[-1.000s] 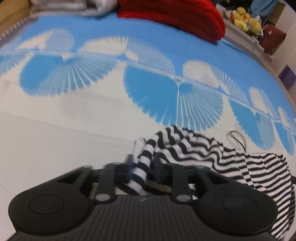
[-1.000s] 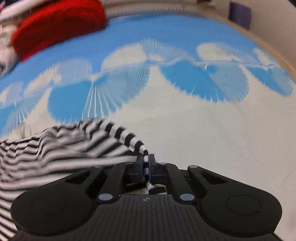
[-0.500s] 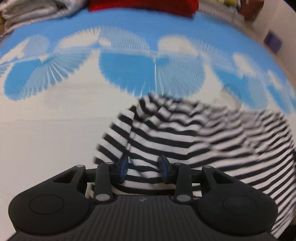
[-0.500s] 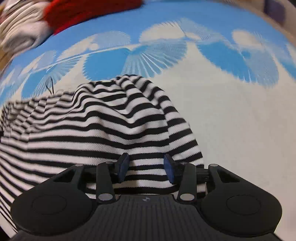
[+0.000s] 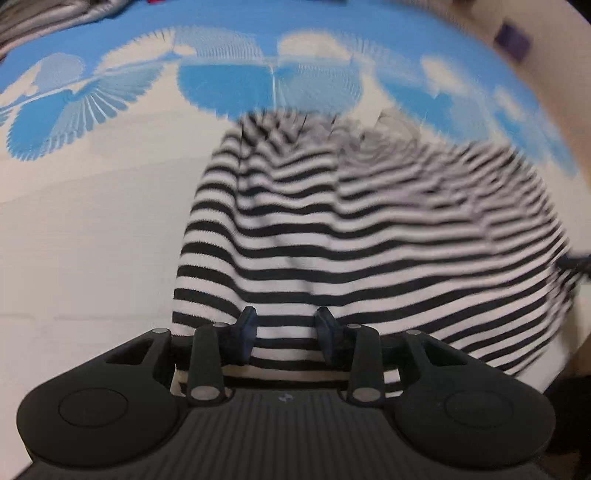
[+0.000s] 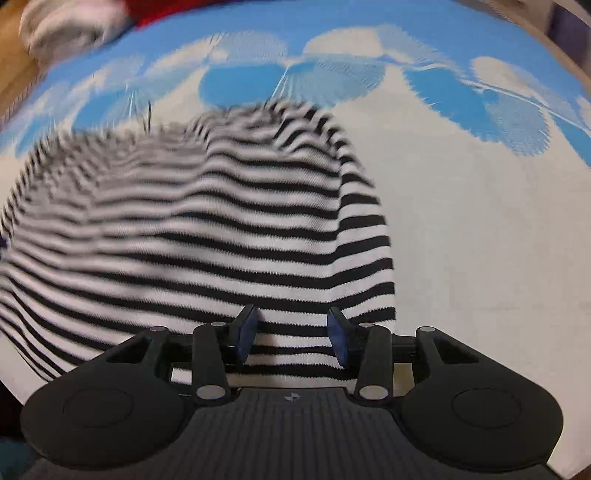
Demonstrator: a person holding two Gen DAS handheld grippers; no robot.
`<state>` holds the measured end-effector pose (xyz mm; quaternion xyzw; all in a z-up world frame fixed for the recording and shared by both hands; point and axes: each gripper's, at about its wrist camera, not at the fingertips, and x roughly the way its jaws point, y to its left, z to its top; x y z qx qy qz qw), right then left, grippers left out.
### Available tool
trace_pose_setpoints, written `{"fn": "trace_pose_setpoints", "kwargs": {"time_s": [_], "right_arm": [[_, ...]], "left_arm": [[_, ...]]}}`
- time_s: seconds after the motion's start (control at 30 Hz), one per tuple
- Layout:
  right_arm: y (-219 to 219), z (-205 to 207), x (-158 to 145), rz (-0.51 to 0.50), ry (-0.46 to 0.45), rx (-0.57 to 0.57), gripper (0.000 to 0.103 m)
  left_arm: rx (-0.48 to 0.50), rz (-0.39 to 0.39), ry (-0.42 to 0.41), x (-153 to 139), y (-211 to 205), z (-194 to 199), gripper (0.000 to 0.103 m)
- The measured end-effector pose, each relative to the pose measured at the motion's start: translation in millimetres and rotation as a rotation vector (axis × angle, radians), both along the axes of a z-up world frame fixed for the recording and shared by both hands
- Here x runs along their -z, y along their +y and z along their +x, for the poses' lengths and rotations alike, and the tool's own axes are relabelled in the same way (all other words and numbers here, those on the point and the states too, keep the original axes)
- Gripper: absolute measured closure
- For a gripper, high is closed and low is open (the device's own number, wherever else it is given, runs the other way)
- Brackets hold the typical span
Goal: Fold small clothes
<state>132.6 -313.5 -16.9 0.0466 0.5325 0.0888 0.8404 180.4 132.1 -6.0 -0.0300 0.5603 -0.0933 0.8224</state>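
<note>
Surface: bedspread [image 5: 92,229], cream toward the cameras, bright blue farther off with white and blue fan-shaped prints; it fills both views.
Room: blurred at the edges; wooden floor or frame [image 6: 14,74] at the right view's upper left.
Task's thing: black-and-white striped garment [image 5: 351,236] lies on the cream part of the bedspread, its near hem running under both grippers.
Left gripper [image 5: 286,334]: points down over the garment's left near corner, tongs spread, blue pads clear of the cloth, nothing pinched.
Right gripper [image 6: 291,334]: points down over the garment's right near corner, tongs spread, nothing pinched.
Left view only: grey folded cloth [image 5: 55,18] at upper left; dark purple object [image 5: 511,37] at upper right.
Right view only: red fabric [image 6: 166,9] along the top; pale fluffy bundle [image 6: 70,29] beside it.
</note>
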Motion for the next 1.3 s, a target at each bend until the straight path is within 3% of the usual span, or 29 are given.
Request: {"fn": "trace_pose_setpoints", "kwargs": {"time_s": [0.07, 0.13, 0.17, 0.27, 0.37, 0.5, 0.63, 0.7, 0.8, 0.83, 0.9, 0.97, 1.3], "right_arm": [[0.5, -4.6, 5.0, -0.043, 0.032, -0.010, 0.060], [5.4, -9.7, 18.4, -0.120, 0.078, -0.056, 0.060], [7.0, -12.3, 16.7, -0.129, 0.065, -0.059, 0.059], [7.6, -22.0, -1.7, -0.134, -0.002, 0.000, 0.059], [17.0, -41.5, -33.9, -0.134, -0.159, 0.009, 0.059], [38.7, -62.6, -62.1, -0.136, -0.305, -0.001, 0.059], [66.1, -75.7, -76.6, -0.084, -0.370, 0.009, 0.059], [83.8, -81.3, -79.7, -0.048, -0.393, 0.004, 0.059], [117.0, -90.7, -83.9, -0.001, -0.413, -0.030, 0.063], [129.3, -93.0, -84.6, 0.013, -0.421, -0.055, 0.067], [155.0, -95.0, -86.5, 0.036, -0.435, -0.115, 0.085], [183.0, -98.5, -87.5, 0.060, -0.453, -0.190, 0.093], [309.2, -100.3, -64.3, 0.148, -0.416, -0.447, 0.093]], "left_arm": [[0.023, -0.015, 0.025, 4.4, -0.9, -4.4, 0.064], [0.046, 0.107, 0.136, 28.2, -4.3, -6.5, 0.063], [0.058, 0.132, 0.154, 33.7, -5.0, -9.6, 0.063], [0.025, 0.126, 0.038, 7.1, -4.3, -16.4, 0.062], [-0.045, 0.061, -0.117, -35.3, 7.8, -34.4, 0.058], [-0.126, -0.027, -0.229, -86.3, 28.6, -60.9, 0.057], [-0.131, 0.017, -0.297, -124.0, 34.4, -102.6, 0.045], [-0.153, 0.039, -0.331, -134.5, 42.4, -124.8, 0.043], [-0.206, 0.013, -0.427, -148.0, 53.8, -154.9, 0.043], [-0.212, 0.015, -0.454, -151.0, 56.0, -160.9, 0.042], [-0.236, 0.017, -0.492, -155.9, 60.4, -169.3, 0.041], [-0.275, 0.020, -0.492, -157.0, 67.2, -172.4, 0.041], [-0.344, -0.043, -0.567, -164.4, 103.7, -190.8, 0.041]]}}
